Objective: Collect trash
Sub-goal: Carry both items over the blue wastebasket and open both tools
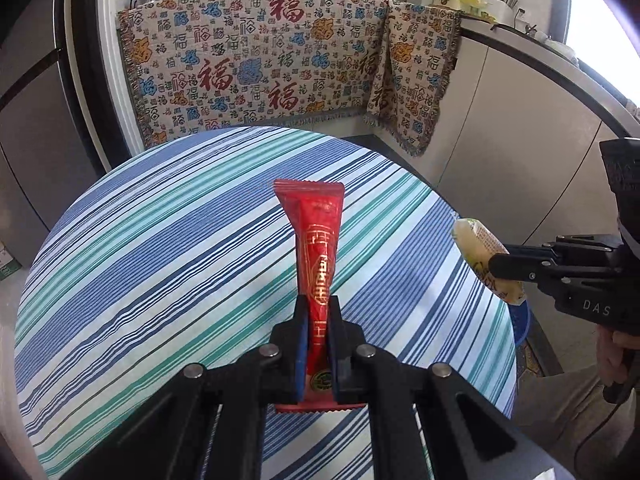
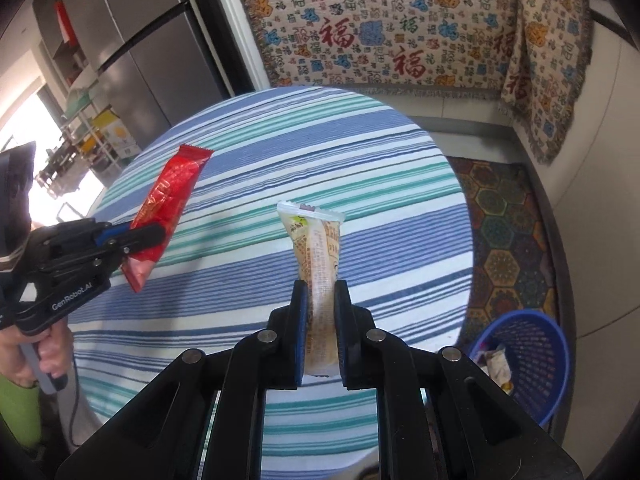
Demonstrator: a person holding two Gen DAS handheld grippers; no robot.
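Nearest the right-wrist lens, the right gripper [image 2: 319,304] is clamped on a pale yellow-and-white plastic snack wrapper [image 2: 316,256], held by its lower half so its long axis runs up toward twelve o'clock, above the round table under a blue, teal and white striped cloth [image 2: 280,152]. At about four o'clock from that gripper, low beside the table, stands the round blue plastic mesh basket [image 2: 536,364], with some crumpled trash already lying in it. At nine o'clock, the left gripper [image 2: 156,236] is likewise closed, pinching a long red foil wrapper [image 2: 168,200] near its lower end, the free end slanting toward one o'clock. The coming drop turns on this: the basket lies on the right gripper's side, so I judge the pale wrapper has the shorter path, down and rightward, while the red one must cross over the table.
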